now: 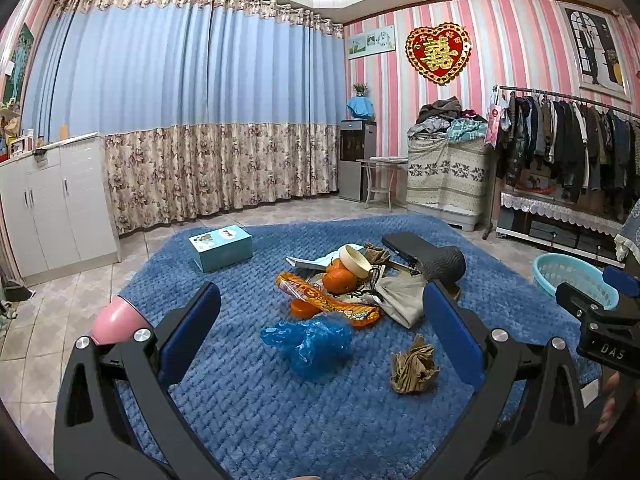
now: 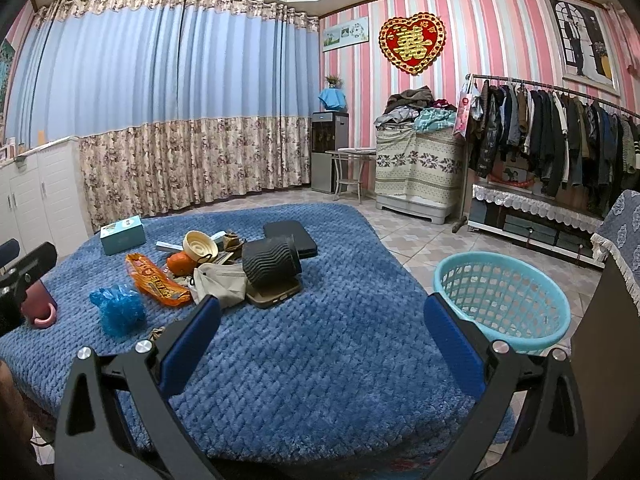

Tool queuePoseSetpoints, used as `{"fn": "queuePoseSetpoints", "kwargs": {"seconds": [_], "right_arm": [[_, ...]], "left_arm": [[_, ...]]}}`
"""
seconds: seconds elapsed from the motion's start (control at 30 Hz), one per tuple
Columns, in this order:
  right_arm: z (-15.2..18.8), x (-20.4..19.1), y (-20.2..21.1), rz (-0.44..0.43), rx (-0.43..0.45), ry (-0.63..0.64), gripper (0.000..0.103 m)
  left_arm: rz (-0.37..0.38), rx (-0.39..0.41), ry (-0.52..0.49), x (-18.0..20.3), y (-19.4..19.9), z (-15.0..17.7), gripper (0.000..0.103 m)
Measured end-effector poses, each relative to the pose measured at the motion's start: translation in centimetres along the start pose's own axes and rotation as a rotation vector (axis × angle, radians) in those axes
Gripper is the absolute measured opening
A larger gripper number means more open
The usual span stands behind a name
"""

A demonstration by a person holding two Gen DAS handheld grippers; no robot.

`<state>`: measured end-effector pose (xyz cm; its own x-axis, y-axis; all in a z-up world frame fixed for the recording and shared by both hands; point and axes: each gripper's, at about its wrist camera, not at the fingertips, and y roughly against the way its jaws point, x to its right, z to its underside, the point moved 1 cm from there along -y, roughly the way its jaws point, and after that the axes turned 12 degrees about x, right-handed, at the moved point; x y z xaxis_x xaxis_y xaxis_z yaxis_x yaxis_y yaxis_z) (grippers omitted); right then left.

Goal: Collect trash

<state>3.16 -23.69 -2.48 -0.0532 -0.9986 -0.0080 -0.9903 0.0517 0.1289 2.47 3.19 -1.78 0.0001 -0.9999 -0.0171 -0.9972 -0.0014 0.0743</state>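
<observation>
A blue blanket-covered surface (image 1: 260, 392) holds a pile of trash. A crumpled blue plastic bag (image 1: 310, 340) and a crumpled brown paper ball (image 1: 414, 366) lie nearest my left gripper (image 1: 320, 336), which is open and empty with the bag between its fingers' lines. An orange snack wrapper (image 1: 328, 300), a white mask (image 1: 400, 294) and oranges (image 1: 340, 276) lie behind. My right gripper (image 2: 320, 340) is open and empty over bare blanket (image 2: 320, 360), right of the pile. A turquoise basket (image 2: 500, 300) stands on the floor at right.
A teal tissue box (image 1: 222, 246), a cream round lid (image 1: 354, 260), a black ribbed cylinder (image 2: 272, 262), a phone (image 2: 274, 294), a black case (image 2: 292, 236) and a pink cup (image 1: 116, 320) also lie on the blanket. Cabinet left, clothes rack right.
</observation>
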Motion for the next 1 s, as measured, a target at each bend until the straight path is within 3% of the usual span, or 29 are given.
{"fn": "queuePoseSetpoints", "kwargs": {"seconds": [0.5, 1.0], "right_arm": [[0.3, -1.8, -0.6, -0.013, 0.009, 0.052, 0.099], [2.6, -6.8, -3.4, -0.174, -0.151, 0.1, 0.099]], "left_arm": [[-0.035, -0.048, 0.022, -2.1, -1.3, 0.6, 0.098], [-0.077, -0.111, 0.008, -4.8, -3.3, 1.9, 0.098]]}}
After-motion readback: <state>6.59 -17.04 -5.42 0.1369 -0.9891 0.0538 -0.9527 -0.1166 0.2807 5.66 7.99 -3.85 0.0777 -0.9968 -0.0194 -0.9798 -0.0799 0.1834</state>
